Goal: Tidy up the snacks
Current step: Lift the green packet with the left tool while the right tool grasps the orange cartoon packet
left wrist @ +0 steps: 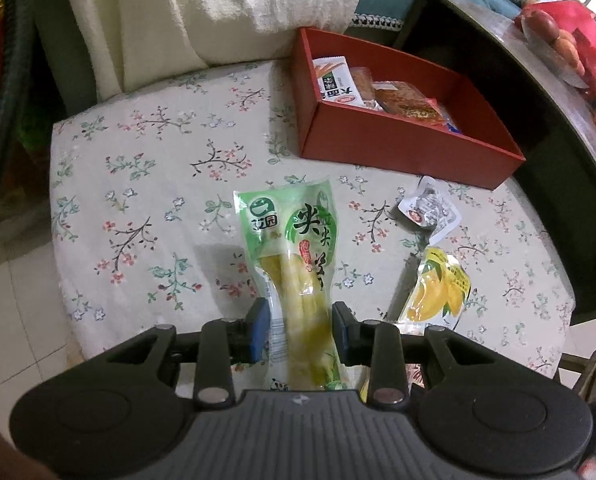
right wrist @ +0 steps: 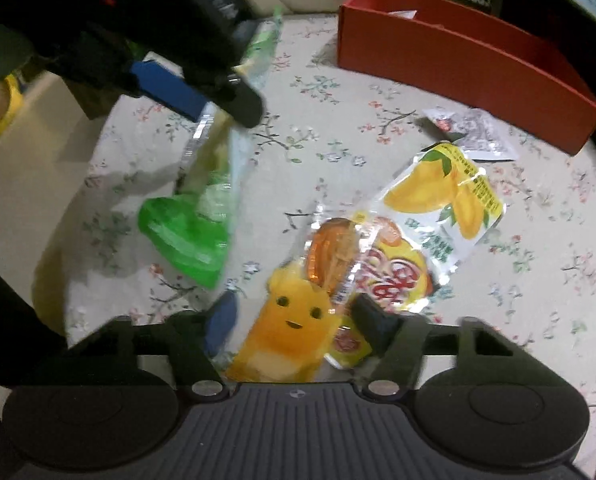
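Between right-view jaws, orange cartoon packet

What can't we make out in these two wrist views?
- Red box contents: right wrist view, near wall hides them.
- Orange snack packet lower end: right wrist view, behind the gripper body.
- Green pickle pack label: right wrist view, motion blur.
- Small white sachet print: left wrist view, too small.

Left tongs clamped shut, right tongs half-spread, both angled downward.
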A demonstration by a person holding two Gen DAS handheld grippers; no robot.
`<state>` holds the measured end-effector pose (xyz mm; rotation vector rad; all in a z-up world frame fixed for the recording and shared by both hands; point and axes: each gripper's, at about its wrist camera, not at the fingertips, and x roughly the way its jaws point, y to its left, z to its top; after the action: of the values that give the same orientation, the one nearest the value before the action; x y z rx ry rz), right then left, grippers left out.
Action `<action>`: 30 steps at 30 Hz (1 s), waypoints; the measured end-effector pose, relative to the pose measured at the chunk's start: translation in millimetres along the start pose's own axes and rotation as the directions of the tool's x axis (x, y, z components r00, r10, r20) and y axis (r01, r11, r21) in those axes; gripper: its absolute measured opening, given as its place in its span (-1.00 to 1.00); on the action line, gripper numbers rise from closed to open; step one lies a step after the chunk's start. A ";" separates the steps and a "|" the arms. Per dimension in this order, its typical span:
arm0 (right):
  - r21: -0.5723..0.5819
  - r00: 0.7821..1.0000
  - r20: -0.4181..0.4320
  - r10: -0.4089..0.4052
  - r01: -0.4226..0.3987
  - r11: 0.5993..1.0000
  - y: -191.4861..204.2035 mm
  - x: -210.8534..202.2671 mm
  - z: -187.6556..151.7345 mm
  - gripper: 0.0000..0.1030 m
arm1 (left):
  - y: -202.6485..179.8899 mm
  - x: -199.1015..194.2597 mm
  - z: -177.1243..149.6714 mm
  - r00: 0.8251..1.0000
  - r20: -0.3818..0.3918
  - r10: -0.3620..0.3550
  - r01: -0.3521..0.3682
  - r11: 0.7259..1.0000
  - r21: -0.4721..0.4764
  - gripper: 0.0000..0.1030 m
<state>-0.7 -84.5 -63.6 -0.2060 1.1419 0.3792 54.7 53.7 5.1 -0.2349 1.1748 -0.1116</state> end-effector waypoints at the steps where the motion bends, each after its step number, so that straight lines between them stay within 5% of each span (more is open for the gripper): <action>1: 0.013 1.000 -0.004 0.015 -0.015 1.000 -6.2 -3.2 2.0 0.04 | 0.9 -0.5 -0.4 1.000 0.001 -0.004 0.004 1.000 -0.003 -0.47; 14: 0.144 0.990 0.078 0.114 -0.125 0.982 -49.8 -38.4 12.6 -0.21 | -5.0 -1.9 1.1 1.000 0.002 -0.024 0.024 1.000 0.000 -0.45; 21: 0.176 0.994 0.032 0.101 -0.105 0.979 -62.1 -21.3 8.7 -0.29 | -6.0 8.7 1.1 0.999 -0.034 -0.017 0.017 1.000 -0.005 -0.45; 28: 0.147 0.998 0.010 0.061 -0.061 0.987 -56.4 -0.9 16.9 0.28 | -9.5 13.1 0.6 0.999 -0.044 -0.026 0.027 1.000 0.013 -0.44; 30: 0.108 0.999 0.021 0.034 -0.036 0.994 -51.1 2.9 19.5 0.29 | -9.0 14.0 1.1 0.998 -0.051 -0.028 0.029 0.999 0.015 -0.44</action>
<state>37.1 -124.0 -59.9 -0.0874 1.1447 0.3482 61.4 42.2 -5.0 -0.2363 1.2208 -0.1522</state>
